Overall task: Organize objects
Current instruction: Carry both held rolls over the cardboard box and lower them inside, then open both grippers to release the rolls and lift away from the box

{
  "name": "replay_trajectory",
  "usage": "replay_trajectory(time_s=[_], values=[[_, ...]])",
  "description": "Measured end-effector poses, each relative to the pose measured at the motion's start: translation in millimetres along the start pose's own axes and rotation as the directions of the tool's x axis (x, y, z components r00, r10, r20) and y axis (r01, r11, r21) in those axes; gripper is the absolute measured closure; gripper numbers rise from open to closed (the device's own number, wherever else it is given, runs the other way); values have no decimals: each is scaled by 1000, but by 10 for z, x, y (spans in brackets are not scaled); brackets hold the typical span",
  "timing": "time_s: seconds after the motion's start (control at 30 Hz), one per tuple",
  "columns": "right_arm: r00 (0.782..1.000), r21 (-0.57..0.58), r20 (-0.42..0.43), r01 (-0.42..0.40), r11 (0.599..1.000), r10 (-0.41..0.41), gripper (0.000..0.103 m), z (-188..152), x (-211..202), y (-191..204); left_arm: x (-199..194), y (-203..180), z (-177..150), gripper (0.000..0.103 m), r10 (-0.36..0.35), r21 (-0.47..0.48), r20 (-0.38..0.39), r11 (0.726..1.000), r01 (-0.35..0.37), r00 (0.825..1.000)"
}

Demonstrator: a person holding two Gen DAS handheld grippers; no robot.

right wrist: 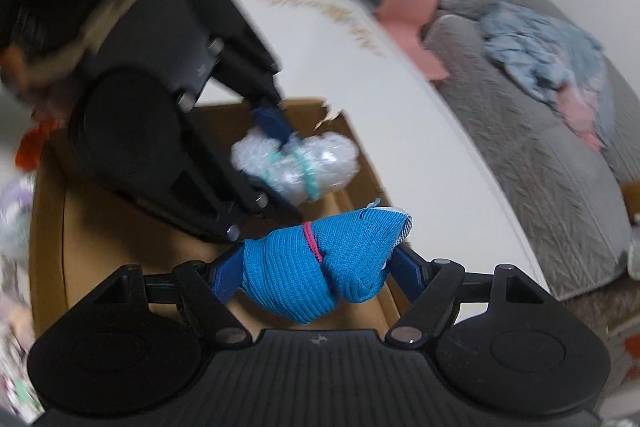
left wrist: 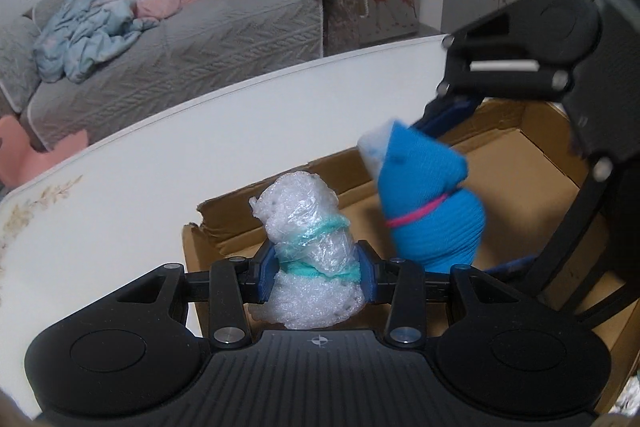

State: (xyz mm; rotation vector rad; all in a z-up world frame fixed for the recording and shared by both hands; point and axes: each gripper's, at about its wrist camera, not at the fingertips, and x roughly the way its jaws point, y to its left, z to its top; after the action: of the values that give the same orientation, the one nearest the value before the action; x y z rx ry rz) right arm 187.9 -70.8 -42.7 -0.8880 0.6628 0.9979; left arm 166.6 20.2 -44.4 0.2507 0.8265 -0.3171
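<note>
Your left tool (left wrist: 316,269) is clamped on the teal-banded bubble-wrap bundle (left wrist: 308,227); your right tool (right wrist: 320,273) grips the pink-banded blue knit bundle (right wrist: 320,263), both over the cardboard box (left wrist: 520,163).

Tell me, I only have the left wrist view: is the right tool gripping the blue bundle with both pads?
Observer: Yes. The right tool holds the blue bundle crosswise, one pad on each end.
Operator: Anything outside the box that I can't see?
Observer: A blurred red thing lies just past the box wall, at the right wrist view's left edge.
</note>
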Motion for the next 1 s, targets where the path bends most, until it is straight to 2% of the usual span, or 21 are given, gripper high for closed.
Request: replay_trajectory(time_s=[0.17,0.3,0.43,0.57,0.83,0.87,1.0], values=[[998,19,-1,-67,998,67,29,58,84,-119,92,45,-9,54,-6,-25,-33,1000,5,999],[996,26,-17,-86,996,87,28,116,129,-164,125,92,-16,52,-3,-64,-43,998,0,999],[995,29,-29,-90,995,91,23,105,130,-174,99,98,2,51,-8,-86,-37,996,5,999],[996,27,-27,-81,996,82,20,87,109,-165,30,106,9,42,2,-88,-22,996,-4,1000],[997,33,-29,-70,997,71,16,109,116,-200,-170,76,32,39,-13,-78,7,997,14,1000],[997,30,-28,-68,997,69,15,112,109,-190,-210,69,33,36,-14,-79,14,997,15,1000],[997,33,-26,-70,997,71,2,172,119,-208,-338,51,33,34,-28,-87,37,996,31,999]])
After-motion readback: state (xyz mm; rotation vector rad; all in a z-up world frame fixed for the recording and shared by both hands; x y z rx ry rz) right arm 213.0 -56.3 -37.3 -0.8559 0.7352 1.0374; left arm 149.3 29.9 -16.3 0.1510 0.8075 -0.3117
